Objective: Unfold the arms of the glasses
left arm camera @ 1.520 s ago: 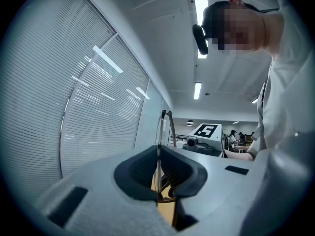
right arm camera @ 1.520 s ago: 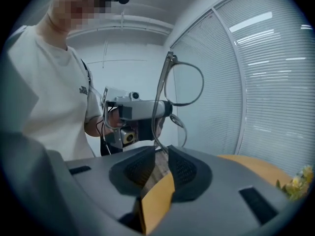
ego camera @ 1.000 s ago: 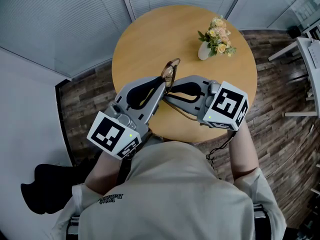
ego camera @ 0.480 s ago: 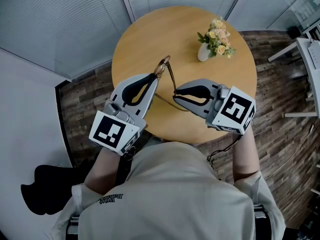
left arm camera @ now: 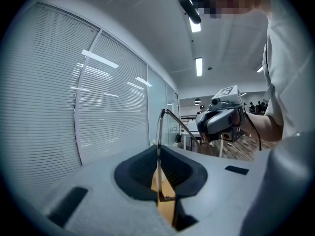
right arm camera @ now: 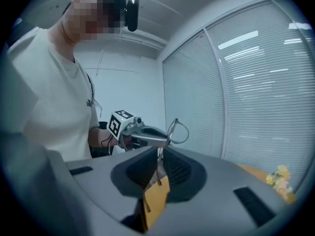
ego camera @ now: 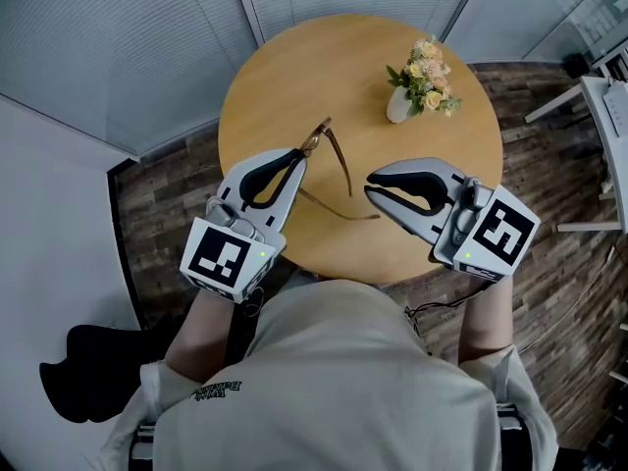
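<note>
**One pair of glasses, two arms out, pinched in the left gripper**

Two grippers are over one round wooden table (ego camera: 294, 67). The left gripper (ego camera: 299, 157) has its jaws pressed onto the single pair of glasses (ego camera: 316, 142). It grips them at the front frame, which stands on edge between the pads and sticks out beyond the jaw tips, up off the tabletop.

Both arms of the glasses stand swung away from the frame. One arm (ego camera: 341, 165) runs from the frame's far corner back towards the person, in the space between the two grippers. The other arm (ego camera: 339, 204) leaves from beside the left gripper's jaws and reaches across to just below the right gripper's tips.

The right gripper (ego camera: 370, 188) sits apart from the left one. Its jaws show a narrow gap and clamp nothing. That second arm's end shows through the gap, and contact cannot be told.

Beyond the right gripper stands one white vase (ego camera: 398, 104) with one bunch of pale flowers (ego camera: 427, 67)
</note>
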Demonstrator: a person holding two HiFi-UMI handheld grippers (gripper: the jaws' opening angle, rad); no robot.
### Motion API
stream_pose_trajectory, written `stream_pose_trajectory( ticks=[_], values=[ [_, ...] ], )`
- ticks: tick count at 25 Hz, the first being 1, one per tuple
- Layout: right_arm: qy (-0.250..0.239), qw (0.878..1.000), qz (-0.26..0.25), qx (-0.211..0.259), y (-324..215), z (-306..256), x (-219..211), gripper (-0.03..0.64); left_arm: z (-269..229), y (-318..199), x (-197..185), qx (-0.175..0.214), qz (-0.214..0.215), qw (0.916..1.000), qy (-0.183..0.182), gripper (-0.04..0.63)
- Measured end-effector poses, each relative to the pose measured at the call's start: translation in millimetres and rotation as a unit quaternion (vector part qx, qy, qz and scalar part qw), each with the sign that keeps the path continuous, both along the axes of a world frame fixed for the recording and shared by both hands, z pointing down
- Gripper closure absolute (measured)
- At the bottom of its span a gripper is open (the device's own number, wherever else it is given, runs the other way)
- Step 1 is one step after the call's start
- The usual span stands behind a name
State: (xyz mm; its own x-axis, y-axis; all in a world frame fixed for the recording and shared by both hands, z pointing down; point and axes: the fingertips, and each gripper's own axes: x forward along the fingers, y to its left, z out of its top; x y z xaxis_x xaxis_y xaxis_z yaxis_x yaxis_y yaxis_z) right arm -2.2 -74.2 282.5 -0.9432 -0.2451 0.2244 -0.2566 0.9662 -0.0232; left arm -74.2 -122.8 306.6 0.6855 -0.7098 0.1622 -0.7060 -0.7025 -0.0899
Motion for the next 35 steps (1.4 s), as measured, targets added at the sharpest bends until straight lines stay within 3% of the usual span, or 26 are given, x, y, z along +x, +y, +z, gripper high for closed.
stream_pose_trajectory(
  ticks=[7, 12, 16, 18, 27, 31, 35],
  values=[
    [-0.007, 0.999, 0.036, -0.02, -10.8, 6.1, -4.0, 0.563, -2.2, 0.4, 5.0, -0.001, 0.001, 1.0, -0.004, 0.557],
    [-0.006, 0.999, 0.023, -0.042, -9.5, 20.9, -27.0, 0.526, -4.9, 2.7, 10.7, 0.001, 0.004, 1.0, -0.007, 0.557],
    [-0.013, 0.998, 0.029, -0.054, -13.4, 23.0, -31.9, 0.528, -5.0, 3.2, 11.6, -0.001, 0.005, 0.9999, -0.01, 0.557],
    [-0.021, 0.998, 0.031, -0.057, -14.6, 20.7, -29.4, 0.56, -4.0, 2.7, 10.2, -0.001, 0.003, 0.9999, -0.01, 0.557],
    [-0.029, 0.998, 0.048, -0.041, -16.8, 9.4, -12.8, 0.572, 0.2, -1.9, 0.8, 0.005, -0.006, 0.9997, -0.023, 0.557],
    [-0.036, 0.997, 0.064, -0.023, -20.3, -6.8, -0.3, 0.575, 5.5, 0.1, 5.0, 0.022, 0.008, 0.9978, -0.062, 0.557],
    [-0.033, 0.997, 0.072, -0.015, -23.5, -12.1, 1.8, 0.574, 3.6, 2.1, 8.8, 0.023, 0.015, 0.9978, -0.06, 0.557]
  ],
)
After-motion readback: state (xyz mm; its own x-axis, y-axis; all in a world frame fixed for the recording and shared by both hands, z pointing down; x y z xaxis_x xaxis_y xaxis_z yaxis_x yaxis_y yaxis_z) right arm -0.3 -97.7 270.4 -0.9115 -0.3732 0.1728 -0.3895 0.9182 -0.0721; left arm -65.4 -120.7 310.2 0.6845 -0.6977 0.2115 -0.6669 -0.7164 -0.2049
